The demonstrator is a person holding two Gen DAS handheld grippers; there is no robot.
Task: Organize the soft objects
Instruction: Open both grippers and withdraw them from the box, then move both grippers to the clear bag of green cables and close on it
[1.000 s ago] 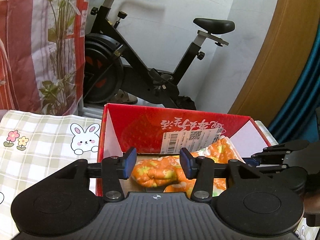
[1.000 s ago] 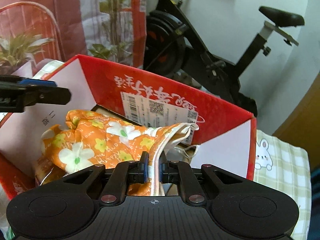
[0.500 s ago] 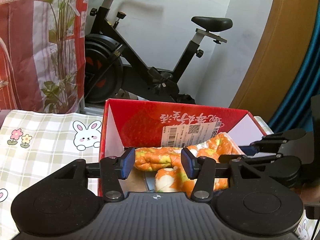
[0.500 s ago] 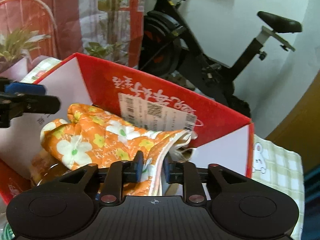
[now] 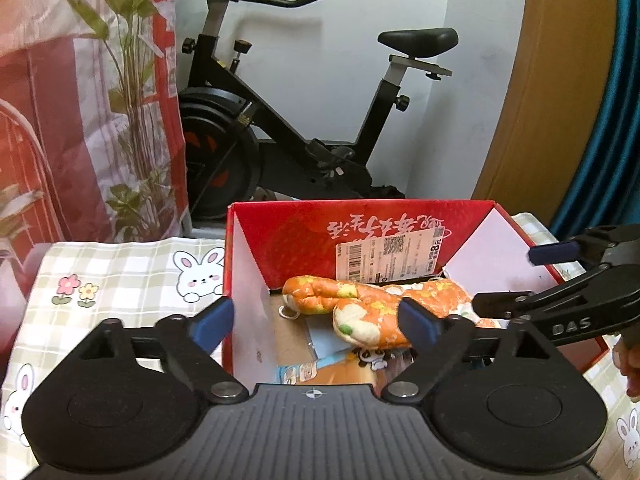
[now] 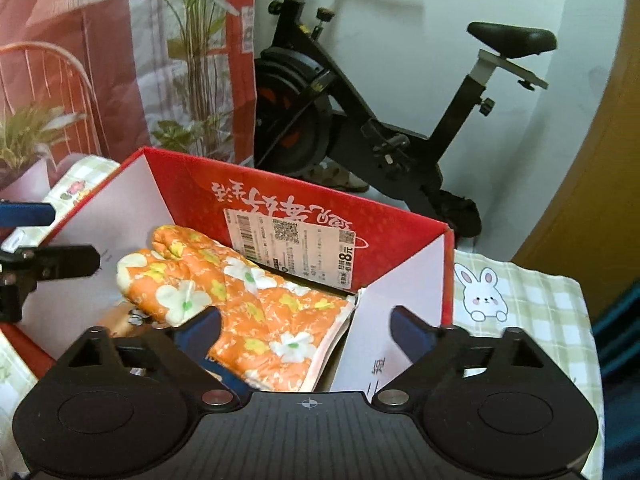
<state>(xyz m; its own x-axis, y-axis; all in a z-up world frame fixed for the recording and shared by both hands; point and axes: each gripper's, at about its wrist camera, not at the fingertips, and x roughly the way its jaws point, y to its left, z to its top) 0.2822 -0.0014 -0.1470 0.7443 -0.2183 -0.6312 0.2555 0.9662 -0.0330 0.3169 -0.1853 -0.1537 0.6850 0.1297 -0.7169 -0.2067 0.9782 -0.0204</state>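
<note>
Orange flowered oven mitt, red box, green-checked bunny cloth.

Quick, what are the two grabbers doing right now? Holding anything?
Left gripper: jaws opening wide, holding nothing.
Right gripper: jaws opening wide, not gripping; the orange flowered oven mitt lies loose in the red box.

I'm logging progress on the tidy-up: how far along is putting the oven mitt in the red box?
Done: the orange floral oven mitt lies inside the red box, on top of other items. In hand: nothing; the left tool and right tool are both opening, their pads off the mitt. Left: no other loose soft object shows on the rabbit tablecloth.
</note>
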